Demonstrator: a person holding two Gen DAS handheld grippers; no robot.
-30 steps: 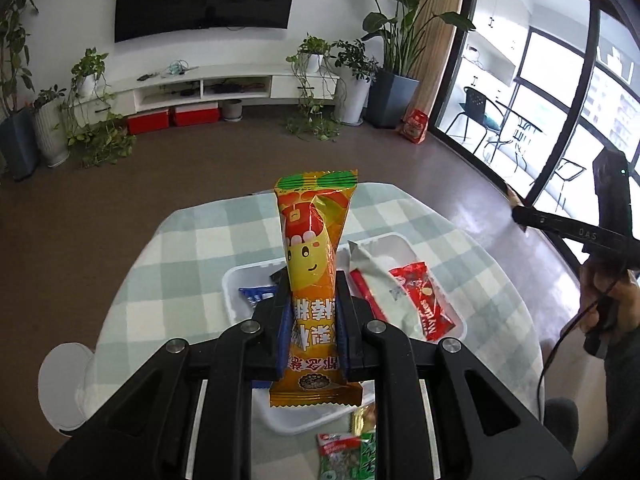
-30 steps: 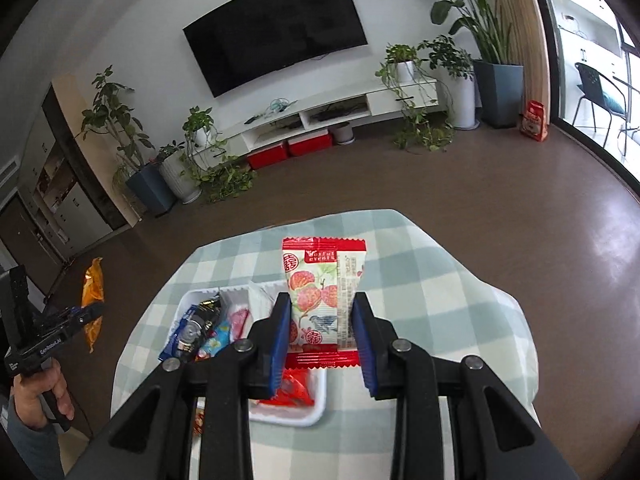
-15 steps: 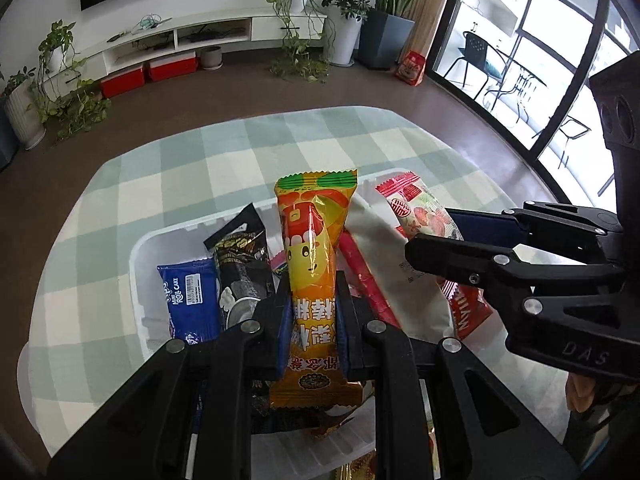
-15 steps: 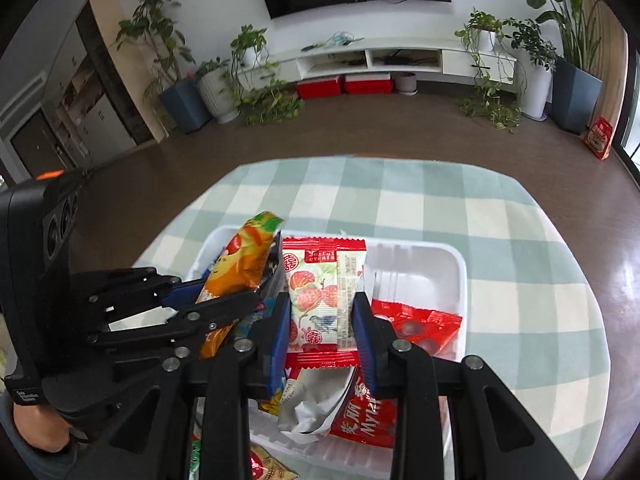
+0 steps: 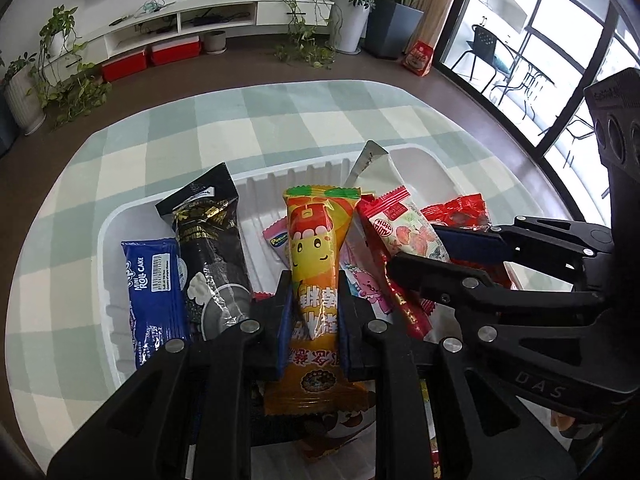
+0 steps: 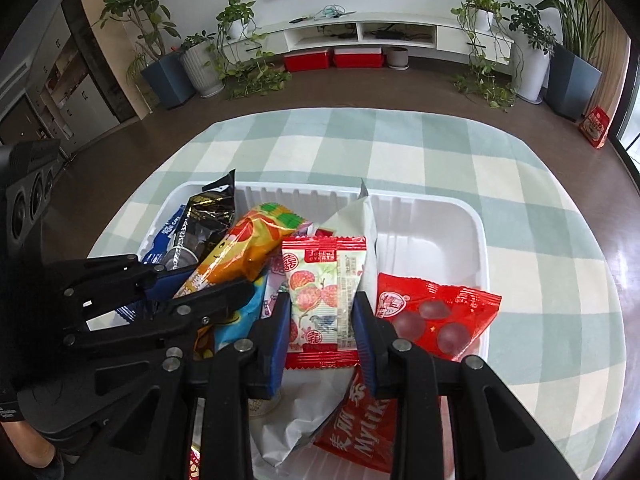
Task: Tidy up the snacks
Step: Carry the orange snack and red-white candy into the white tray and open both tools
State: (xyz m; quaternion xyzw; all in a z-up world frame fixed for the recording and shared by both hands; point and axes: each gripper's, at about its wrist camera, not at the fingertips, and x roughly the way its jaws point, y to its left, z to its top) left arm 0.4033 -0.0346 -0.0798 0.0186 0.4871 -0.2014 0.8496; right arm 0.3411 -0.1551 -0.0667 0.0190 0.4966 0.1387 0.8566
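Observation:
My left gripper (image 5: 314,284) is shut on an orange snack packet (image 5: 318,252) with a cartoon face, held low over the white tray (image 5: 416,160). My right gripper (image 6: 322,308) is shut on a red-edged strawberry candy packet (image 6: 324,280), also over the tray (image 6: 440,216). The right gripper shows in the left wrist view (image 5: 420,248) to the right, with its packet (image 5: 404,228). The left gripper shows in the right wrist view (image 6: 200,280) to the left, with the orange packet (image 6: 248,244).
The tray holds a blue roll cake packet (image 5: 154,284), a black packet (image 5: 208,236), a grey-white packet (image 6: 356,220) and a red candy bag (image 6: 436,308). The tray's far right corner is bare. The tray sits on a green checked tablecloth (image 6: 400,148).
Both grippers have moved down and forward over the tray, each still holding its packet. The two grippers now sit side by side, closer to the snacks.

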